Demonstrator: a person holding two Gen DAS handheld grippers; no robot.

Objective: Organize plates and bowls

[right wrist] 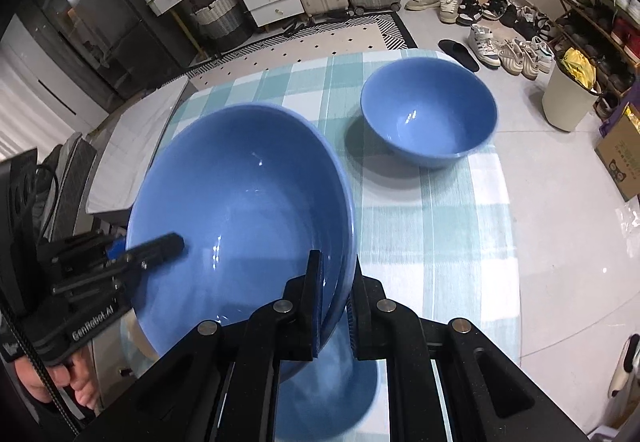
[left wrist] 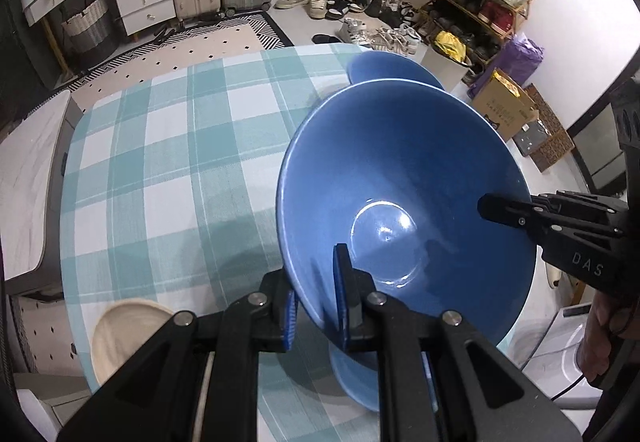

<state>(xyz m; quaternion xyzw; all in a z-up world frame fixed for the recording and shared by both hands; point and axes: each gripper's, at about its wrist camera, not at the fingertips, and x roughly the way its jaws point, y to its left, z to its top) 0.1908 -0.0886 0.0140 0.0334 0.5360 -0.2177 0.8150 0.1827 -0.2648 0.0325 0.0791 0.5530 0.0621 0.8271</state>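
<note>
A large blue bowl [left wrist: 404, 185] is held tilted above the checked table by both grippers. My left gripper [left wrist: 316, 306] is shut on its near rim, one finger inside and one outside. My right gripper [right wrist: 336, 306] is shut on the opposite rim [right wrist: 344, 201]; it shows from the side in the left wrist view [left wrist: 504, 211]. The left gripper shows at the left of the right wrist view [right wrist: 160, 246]. A smaller blue bowl [right wrist: 430, 117] stands upright at the table's far right, partly hidden behind the large bowl in the left wrist view [left wrist: 376, 61]. A blue plate [left wrist: 356, 374] lies under the held bowl.
A cream plate [left wrist: 120, 334] lies at the table's near left edge. The teal-and-white checked tablecloth [left wrist: 168, 169] covers the table. Beyond the table are a white bin [right wrist: 568, 93], a cardboard box [right wrist: 620, 149], shoes and a shoe rack [left wrist: 480, 1].
</note>
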